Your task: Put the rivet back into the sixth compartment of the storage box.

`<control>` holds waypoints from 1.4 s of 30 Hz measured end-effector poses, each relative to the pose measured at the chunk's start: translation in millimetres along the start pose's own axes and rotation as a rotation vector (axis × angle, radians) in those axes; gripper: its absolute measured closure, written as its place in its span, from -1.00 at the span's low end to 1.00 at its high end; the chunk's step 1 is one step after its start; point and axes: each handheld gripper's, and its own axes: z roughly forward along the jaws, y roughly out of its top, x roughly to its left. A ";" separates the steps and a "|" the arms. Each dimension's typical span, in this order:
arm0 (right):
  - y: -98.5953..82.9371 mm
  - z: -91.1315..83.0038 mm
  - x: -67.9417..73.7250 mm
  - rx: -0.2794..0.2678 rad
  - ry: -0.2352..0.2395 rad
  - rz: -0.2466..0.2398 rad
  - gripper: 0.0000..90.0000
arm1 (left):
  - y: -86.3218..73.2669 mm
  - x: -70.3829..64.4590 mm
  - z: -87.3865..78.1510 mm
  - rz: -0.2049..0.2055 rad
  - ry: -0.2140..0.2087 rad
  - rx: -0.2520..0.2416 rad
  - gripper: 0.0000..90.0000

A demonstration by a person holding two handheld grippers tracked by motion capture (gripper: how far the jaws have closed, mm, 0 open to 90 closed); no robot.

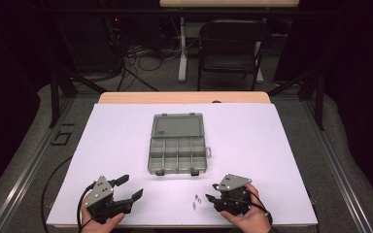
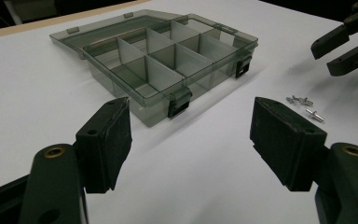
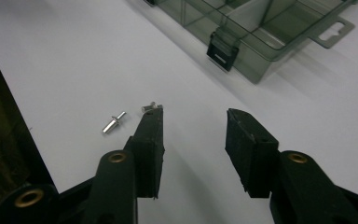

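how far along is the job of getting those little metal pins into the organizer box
Done: the organizer box lies open, its lid folded back, and its compartments look empty. In hand: nothing; the left gripper and right gripper are both open, the right one beside the metal pins on the white table. Left: picking up every pin and placing it.

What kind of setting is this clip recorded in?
Probably a lab or data-collection workspace: a table with a plain white cover, dark surroundings, a tangle of cables on the floor behind, and a metal frame around the table.
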 end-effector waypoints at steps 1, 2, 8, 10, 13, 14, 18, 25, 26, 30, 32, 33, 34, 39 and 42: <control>1.7 3.3 2.4 0.004 0.003 0.002 0.34 | 0.0 0.0 -0.2 -0.001 0.000 -0.001 -0.35; 3.5 9.8 5.9 -0.012 0.011 0.015 0.41 | 0.0 0.1 -0.5 -0.001 0.001 -0.003 -0.34; 7.7 19.6 10.3 0.036 0.024 0.025 0.55 | -0.3 1.9 -1.3 -0.004 0.001 0.002 -0.33; 7.0 25.8 11.8 0.014 0.039 0.049 0.57 | 0.0 2.0 -1.5 0.001 -0.003 0.011 -0.32; 7.2 26.3 12.3 0.037 0.049 0.052 0.59 | 0.1 2.2 -1.4 0.006 -0.002 0.012 -0.31; 6.5 29.2 13.3 0.040 0.058 0.055 0.60 | 0.0 2.2 -1.3 0.004 -0.002 0.013 -0.31; 5.6 33.4 14.6 0.054 0.073 0.061 0.64 | -0.3 2.3 -1.4 -0.002 0.000 0.007 -0.30; 4.5 38.5 17.4 0.065 0.076 0.052 0.70 | -0.5 2.9 -1.3 -0.008 0.002 0.007 -0.30; 3.5 39.7 18.2 0.072 0.075 0.044 0.73 | -0.5 3.0 -1.6 -0.009 0.001 0.008 -0.30; 2.8 40.3 18.2 0.083 0.074 0.037 0.76 | -0.6 3.9 -1.9 -0.012 0.005 0.001 -0.29; 2.7 40.1 17.9 0.084 0.072 0.039 0.80 | -0.8 4.0 -2.1 -0.017 0.007 -0.001 -0.29; 2.4 40.6 17.7 0.077 0.072 0.040 0.83 | -0.8 4.3 -2.3 -0.017 0.005 -0.001 -0.28; 2.3 40.2 17.4 0.079 0.069 0.045 0.85 | -0.7 4.5 -2.7 -0.017 0.006 0.001 -0.28; 2.6 39.9 17.2 0.083 0.074 0.047 0.85 | -0.7 5.1 -2.8 -0.014 0.012 -0.001 -0.28; 4.5 36.7 16.0 0.073 0.080 0.048 0.85 | -0.5 5.2 -3.5 -0.013 0.012 0.004 -0.28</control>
